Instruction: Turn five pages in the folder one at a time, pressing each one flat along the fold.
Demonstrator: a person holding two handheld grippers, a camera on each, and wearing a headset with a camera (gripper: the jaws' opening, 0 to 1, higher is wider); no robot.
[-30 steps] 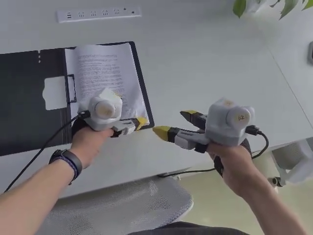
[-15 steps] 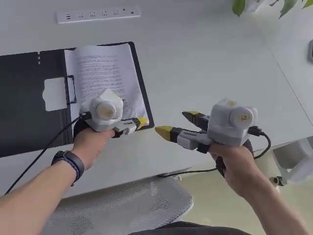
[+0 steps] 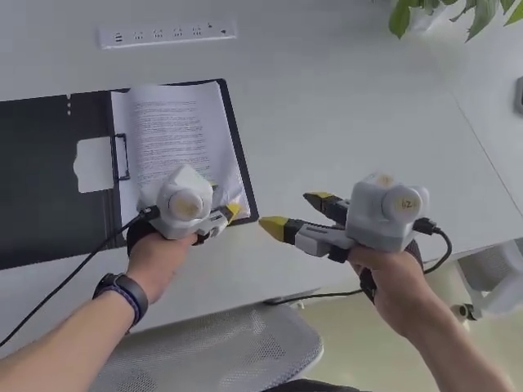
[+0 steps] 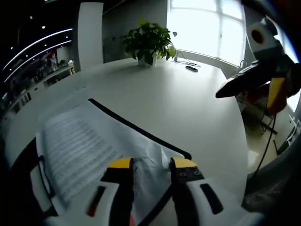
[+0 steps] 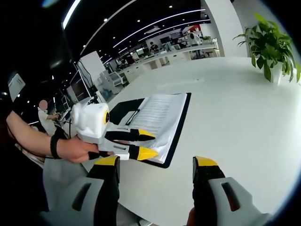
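Folder: your black folder (image 3: 49, 188) lies open and flat on the smooth white worktop (image 3: 351, 106). Its covers are matte and dark, with a thin black clip (image 3: 121, 157) and a white patch (image 3: 91, 163) on the inside left cover.
Page: a white sheet (image 3: 176, 135) of fine printed text lies on the folder's right half. It is smooth higher up and slightly buckled at its near right corner.
Left claw: your left claw (image 4: 151, 165) has a white body and yellow-tipped jaws, and it sits at that near right corner. A narrow gap shows between the jaws with the paper's corner in it. You cannot tell whether either jaw touches the sheet.
Right claw: your right claw (image 5: 157, 161) hangs just right of the folder's near corner, over the worktop's front edge. Its jaws are wide apart with nothing between them, and they point toward the left claw.
Since a second ago: both claws keep their places against the folder and the same sheet is up. The slight shift in the head view is the camera's.
Around: a white power strip (image 3: 167, 33) lies well beyond the folder. A leafy potted plant (image 5: 272, 44) stands at the far corner, and a grey mesh chair (image 3: 221, 347) is in front of the worktop.
In the way: in the head view your left hand (image 3: 163, 253) and the claw's rounded white body hide the sheet's near edge. A black cable (image 3: 73, 265) trails from the claw back toward you.
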